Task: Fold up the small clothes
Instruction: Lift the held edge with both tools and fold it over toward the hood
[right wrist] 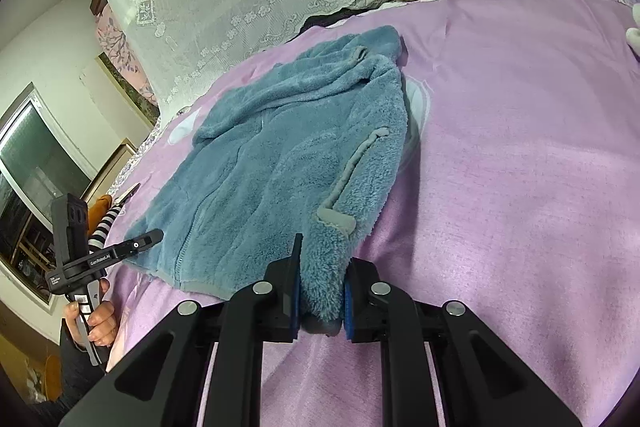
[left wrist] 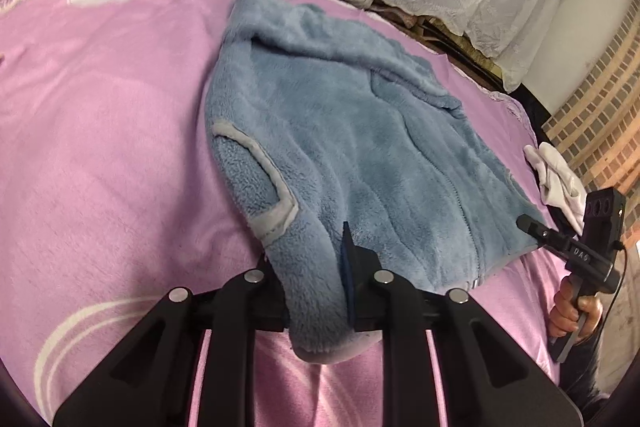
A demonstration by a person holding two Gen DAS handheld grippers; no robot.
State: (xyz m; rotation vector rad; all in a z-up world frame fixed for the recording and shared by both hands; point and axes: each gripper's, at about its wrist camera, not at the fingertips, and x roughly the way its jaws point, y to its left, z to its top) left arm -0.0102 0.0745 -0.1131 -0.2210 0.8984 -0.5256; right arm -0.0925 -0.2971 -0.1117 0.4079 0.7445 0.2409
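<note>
Fleece is pinched in both grippers, close to the lens in each wrist view. Left gripper (left wrist: 316, 291) is clamped on a thick roll at the near hem of the blue jacket (left wrist: 352, 131); right gripper (right wrist: 320, 291) is clamped on the opposite near corner, just below the grey-trimmed pocket (right wrist: 352, 183). Jacket (right wrist: 280, 155) is laid front-up on the pink blanket (right wrist: 520, 147) of the bed, zip (left wrist: 472, 227) closed, hood end far from both hands.

Risks, as judged:
- Bulky pile is held well back in the jaws, not at the tips. Slip is likely if the hem is lifted fast; only the top layer may be caught, so front and back could separate.
- Uneven lift by the two hands would skew the fold line; hem would land off-square over the chest.
- Blanket could be dragged up with the fleece if a pad has caught it; cannot be told from these views.
- White cloth (left wrist: 560, 183) near the jacket's right edge could be swept by the right hand (left wrist: 576, 315).
- Sleeves cannot be made out clearly; if tucked under, a lump would be locked in.

Containers: none seen, nothing held in any.
</note>
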